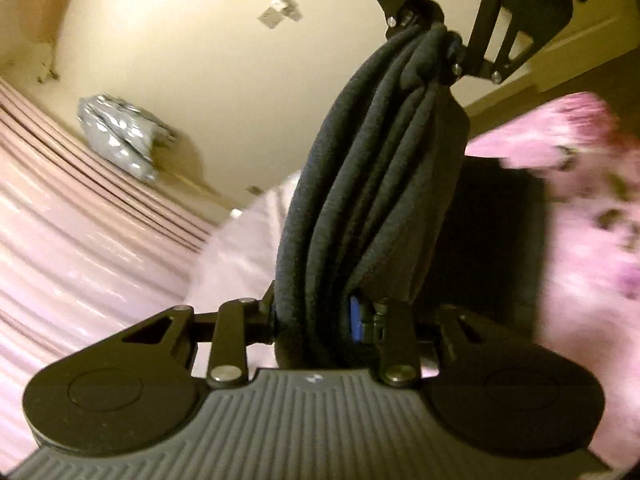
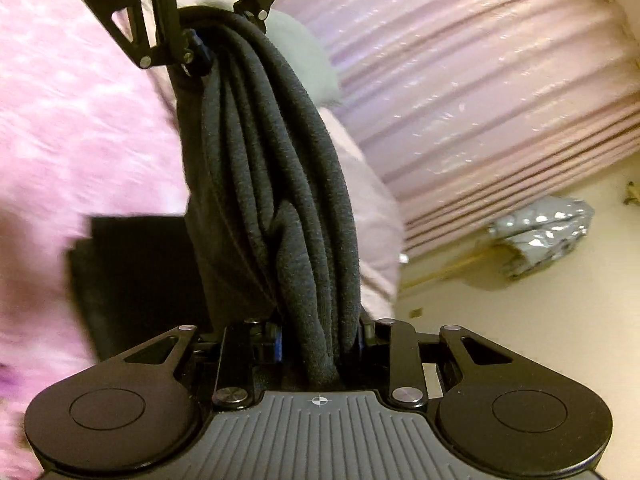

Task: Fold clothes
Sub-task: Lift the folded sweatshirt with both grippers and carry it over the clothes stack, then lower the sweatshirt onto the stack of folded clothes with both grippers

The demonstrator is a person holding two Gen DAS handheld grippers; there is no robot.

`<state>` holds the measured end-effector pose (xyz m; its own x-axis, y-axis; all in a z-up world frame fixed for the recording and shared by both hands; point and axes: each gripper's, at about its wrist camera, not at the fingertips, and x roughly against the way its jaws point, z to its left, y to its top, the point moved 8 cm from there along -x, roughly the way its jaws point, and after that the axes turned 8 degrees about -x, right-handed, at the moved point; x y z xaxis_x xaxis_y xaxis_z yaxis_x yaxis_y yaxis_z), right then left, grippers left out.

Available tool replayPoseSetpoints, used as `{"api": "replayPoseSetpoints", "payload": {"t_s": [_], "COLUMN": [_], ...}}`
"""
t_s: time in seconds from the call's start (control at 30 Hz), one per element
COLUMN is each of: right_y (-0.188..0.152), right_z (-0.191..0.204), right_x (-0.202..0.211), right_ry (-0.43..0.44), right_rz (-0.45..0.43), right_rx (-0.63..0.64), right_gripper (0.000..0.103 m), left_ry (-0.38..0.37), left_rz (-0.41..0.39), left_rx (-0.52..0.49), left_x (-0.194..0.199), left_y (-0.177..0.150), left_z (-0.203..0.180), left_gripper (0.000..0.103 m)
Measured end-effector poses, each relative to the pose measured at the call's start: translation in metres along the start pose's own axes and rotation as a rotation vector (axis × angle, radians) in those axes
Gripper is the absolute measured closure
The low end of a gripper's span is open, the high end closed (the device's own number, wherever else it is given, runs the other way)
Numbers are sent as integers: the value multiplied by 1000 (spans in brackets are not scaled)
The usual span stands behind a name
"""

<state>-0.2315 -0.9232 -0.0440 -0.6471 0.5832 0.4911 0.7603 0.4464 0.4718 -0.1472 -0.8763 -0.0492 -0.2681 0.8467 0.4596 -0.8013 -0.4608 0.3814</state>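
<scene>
Two grippers, one dark garment [image 1: 360, 208] bunched between them. Left gripper [image 1: 320, 320] clamped on one end of the roll, jaws narrow w/ thick fabric filling the gap; same for right gripper [image 2: 320, 344] on the other end. Stretched as a thick rope from near jaws to far ones in both views, so each camera looks straight at the other gripper: right one far at top in left view [image 1: 432, 36], left one far at top in right view [image 2: 208, 40]. Held up off the pink bed cover [image 1: 60, 240], probably to let the cloth hang free and pull straight before laying flat for a fold. Grip at the ends likely keeps the edge tight, no sagging in the middle. Both grippers pointing a bit downward, facing each other. Pink fluffy blanket [image 2: 80, 120] to one side, blurred. Silver bag [image 1: 116, 136] on the floor by the wall [image 1: 200, 40], well apart. Dark flat thing [image 2: 132, 272] below garment, cannot tell what. No fold visible yet, approx. early stage.
</scene>
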Motion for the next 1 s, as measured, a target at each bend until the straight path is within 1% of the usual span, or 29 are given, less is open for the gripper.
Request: {"api": "replayPoseSetpoints", "payload": {"t_s": [0.03, 0.1, 0.13, 0.2, 0.23, 0.27, 0.3, 0.33, 0.37, 0.43, 0.5, 0.57, 0.67, 0.7, 0.8, 0.83, 0.97, 1.0], "right_y": [-9, -28, -42, -71, -86, -101, -113, -120, -124, -121, -120, -121, -119, -120, -127, -130, -131, -131], "right_z": [-4, -5, 9, 40, 60, 80, 97, 107, 112, 107, 105, 100, 102, 105, 121, 126, 129, 130], "right_x": [-14, -42, -58, -85, -93, -101, -105, -105, -105, -102, -99, -94, -93, -97, -110, -114, -123, -125], "right_ry": [-3, 5, 42, 123, 182, 241, 285, 299, 310, 322, 333, 334, 304, 306, 330, 335, 320, 316], "right_rz": [-6, -11, 7, 46, 71, 96, 110, 102, 96, 89, 83, 69, 27, 26, 42, 47, 47, 47], "right_rx": [-1, -5, -7, -4, 14, 32, 50, 66, 71, 42, 36, 46, 37, 42, 67, 73, 32, 26], "right_gripper": [73, 73, 73, 73, 73, 73, 70, 67, 66, 66, 66, 66, 66, 66, 66, 66, 66, 64], "left_ry": [12, -17, -54, -165, -226, -265, -296, -293, -284, -279, -275, -243, -193, -195, -238, -242, -240, -244], "left_rz": [4, 26, 46, 110, 145, 169, 188, 196, 201, 202, 203, 210, 222, 225, 245, 247, 248, 248], "left_rx": [-16, -28, -33, -62, -81, -100, -120, -135, -132, -103, -107, -114, -72, -61, -103, -107, -76, -77], "left_x": [-21, -58, -76, -105, -115, -121, -126, -127, -127, -130, -129, -123, -110, -108, -113, -113, -110, -109], "left_y": [0, -5, -10, -23, -31, -38, -45, -50, -52, -52, -54, -51, -46, -46, -48, -49, -49, -48], "left_z": [-4, -28, -48, -102, -130, -153, -174, -186, -191, -185, -178, -170, -160, -165, -194, -198, -194, -194], "left_gripper": [74, 74, 74, 74, 74, 73, 73, 73, 73, 73, 74, 75, 75, 75, 75, 75, 75, 74]}}
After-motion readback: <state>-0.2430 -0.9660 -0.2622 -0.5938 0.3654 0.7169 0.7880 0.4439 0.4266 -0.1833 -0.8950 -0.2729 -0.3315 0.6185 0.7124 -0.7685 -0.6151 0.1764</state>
